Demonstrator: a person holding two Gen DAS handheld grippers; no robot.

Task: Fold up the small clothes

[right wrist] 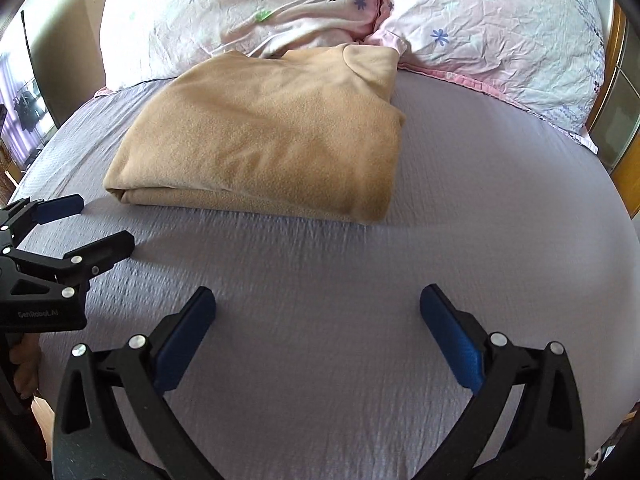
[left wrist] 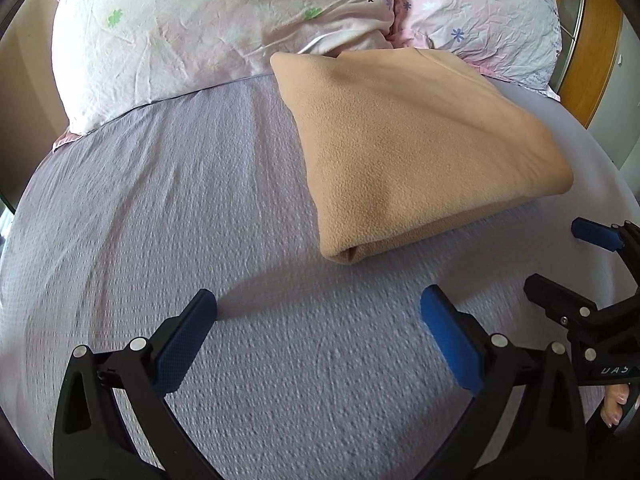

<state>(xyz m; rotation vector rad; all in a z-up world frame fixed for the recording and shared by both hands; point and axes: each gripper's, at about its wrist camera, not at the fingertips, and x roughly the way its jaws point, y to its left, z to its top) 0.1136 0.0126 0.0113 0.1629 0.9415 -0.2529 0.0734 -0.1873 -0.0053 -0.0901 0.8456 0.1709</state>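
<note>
A tan fleece garment lies folded in a thick rectangle on the grey bedsheet, its far end against the pillows. It also shows in the right wrist view. My left gripper is open and empty, hovering above the sheet in front of and left of the garment. My right gripper is open and empty, hovering above the sheet in front of the garment. Each gripper shows at the edge of the other's view: the right gripper and the left gripper.
Two floral pillows lie at the head of the bed behind the garment. A wooden frame stands at the far right. The sheet curves away to the bed's edges on both sides.
</note>
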